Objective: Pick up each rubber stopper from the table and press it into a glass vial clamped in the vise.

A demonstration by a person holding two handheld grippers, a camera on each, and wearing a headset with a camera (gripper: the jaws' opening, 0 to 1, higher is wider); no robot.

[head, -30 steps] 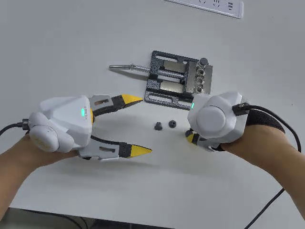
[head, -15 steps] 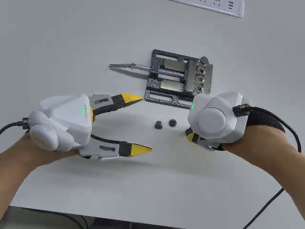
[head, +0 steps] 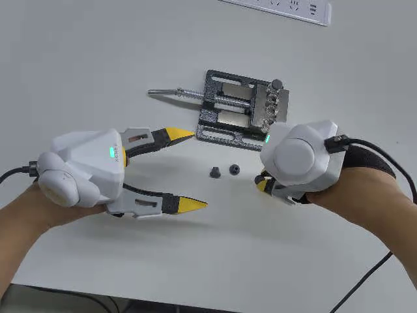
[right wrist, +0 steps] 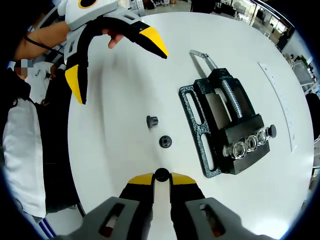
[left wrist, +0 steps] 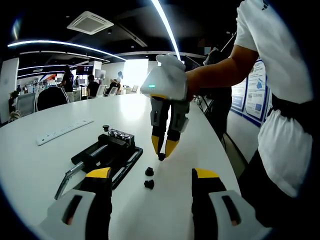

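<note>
My right gripper (right wrist: 161, 176) is shut on a small black rubber stopper (right wrist: 161, 174), held just above the white table; from the left gripper view that stopper (left wrist: 161, 157) sits at its yellow tips. Two more stoppers (head: 214, 172) (head: 234, 169) lie on the table in front of the black vise (head: 244, 111). The vise clamps a row of glass vials (right wrist: 247, 145); the end one carries a stopper (right wrist: 270, 131), the others stand open-mouthed. My left gripper (head: 189, 169) hovers open at the left, nothing between its fingers.
The vise's screw handle (head: 171, 92) sticks out to the left. A white power strip (head: 287, 6) lies at the table's far edge. A white ruler (left wrist: 65, 131) lies beyond the vise. A black cable (head: 365, 280) runs from the right gripper.
The right gripper with its stopper has shifted slightly right and up. The left gripper has stayed open in place.
</note>
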